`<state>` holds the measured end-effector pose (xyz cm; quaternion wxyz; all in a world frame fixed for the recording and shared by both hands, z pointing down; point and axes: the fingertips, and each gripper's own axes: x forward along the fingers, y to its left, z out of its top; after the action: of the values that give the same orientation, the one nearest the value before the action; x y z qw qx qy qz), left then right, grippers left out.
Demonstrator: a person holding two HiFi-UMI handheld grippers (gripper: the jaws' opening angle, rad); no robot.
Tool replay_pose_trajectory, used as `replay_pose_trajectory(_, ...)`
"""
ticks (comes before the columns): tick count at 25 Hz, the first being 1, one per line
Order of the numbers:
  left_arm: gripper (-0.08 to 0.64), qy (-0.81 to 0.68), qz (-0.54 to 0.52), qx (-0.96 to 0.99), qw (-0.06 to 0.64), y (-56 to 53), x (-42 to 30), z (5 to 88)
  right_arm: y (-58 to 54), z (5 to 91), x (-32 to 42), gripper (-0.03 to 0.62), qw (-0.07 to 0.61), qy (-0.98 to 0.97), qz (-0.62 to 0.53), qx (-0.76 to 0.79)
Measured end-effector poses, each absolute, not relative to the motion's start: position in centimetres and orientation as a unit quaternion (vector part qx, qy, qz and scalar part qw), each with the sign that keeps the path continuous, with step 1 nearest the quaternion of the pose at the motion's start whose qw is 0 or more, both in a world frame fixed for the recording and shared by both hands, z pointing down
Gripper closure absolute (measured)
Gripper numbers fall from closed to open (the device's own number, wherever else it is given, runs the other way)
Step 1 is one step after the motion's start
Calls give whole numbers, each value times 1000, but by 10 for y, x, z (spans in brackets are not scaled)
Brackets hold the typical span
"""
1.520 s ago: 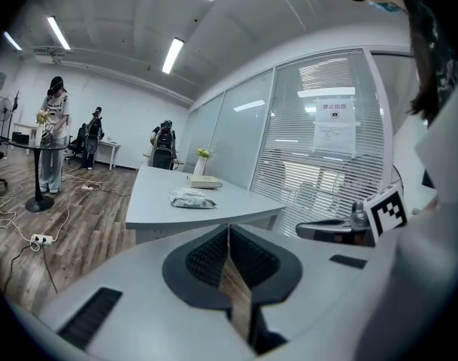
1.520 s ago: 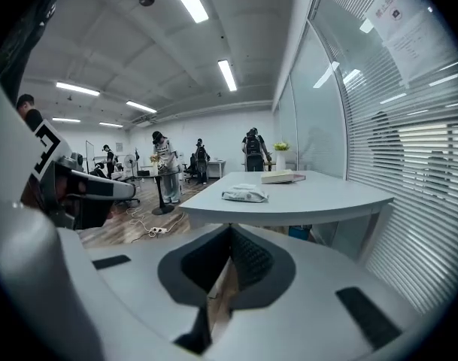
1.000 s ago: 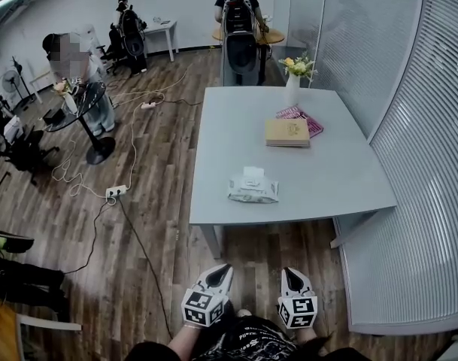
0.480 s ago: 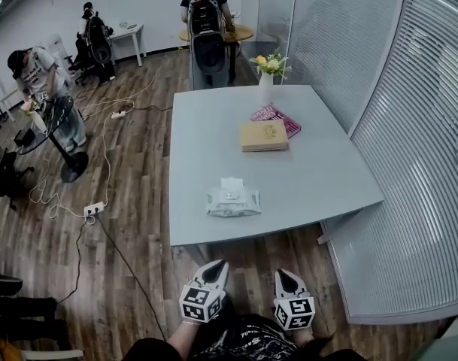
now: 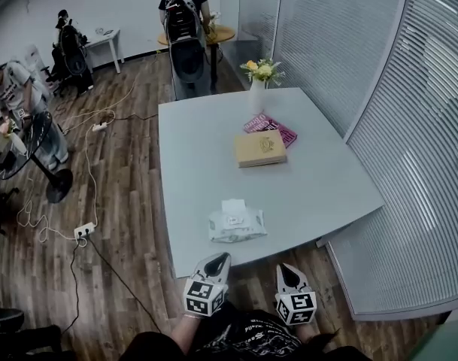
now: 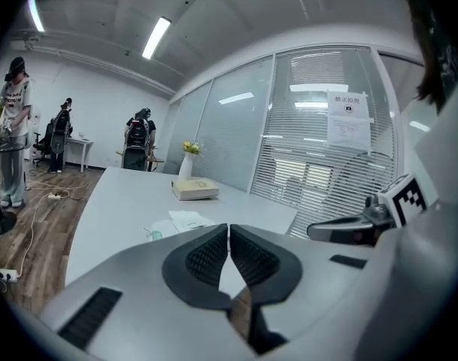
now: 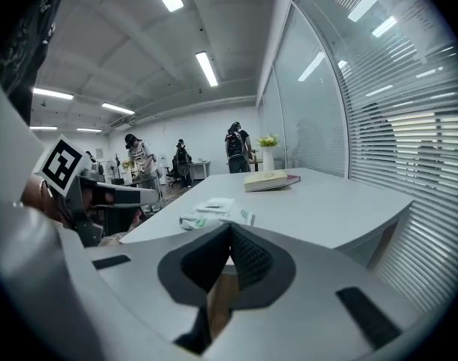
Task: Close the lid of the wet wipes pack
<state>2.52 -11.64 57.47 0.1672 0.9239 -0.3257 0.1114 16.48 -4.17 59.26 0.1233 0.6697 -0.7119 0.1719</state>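
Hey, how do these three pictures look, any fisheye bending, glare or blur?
Head view: wide-angle bend curves the table edges and the blinds; light is even, the wet wipes pack fairly clear. Left gripper view: strong fisheye, dark corners, a bright ceiling lamp. Right gripper view: same fisheye, ceiling lamps glare, reflections on the glass wall.

The table (image 5: 319,186) is shown in pale grey, the floor (image 5: 123,201) in brown wood planks. The wet wipes pack (image 5: 236,224) is rendered white with green marks. At its one o'clock, a tan book (image 5: 260,148) and a pink patterned book (image 5: 277,128) are seen. Black-and-white square markers are borne by the left gripper (image 5: 219,257) and right gripper (image 5: 284,268).
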Motion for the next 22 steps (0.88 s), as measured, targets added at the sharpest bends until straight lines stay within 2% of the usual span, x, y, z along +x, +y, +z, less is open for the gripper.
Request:
replay_pose_trajectory(7,548,-313,123,930,150,-168,12,577,-107,593,144,594,117,-714,181,666)
replay_pose_trajectory(16,548,-334,130,919,163,-210,-5,586,-171,594,147,590,106,-728,203,646)
replay_pose_trajectory(18,548,-346,134,913,168,-220,-5,589,-188,593,153,551,105,-733,211,639)
replay_pose_trajectory(22,548,-365,143,901,184,-230,-2,597,-219,594,162,535,111,-748,222,615)
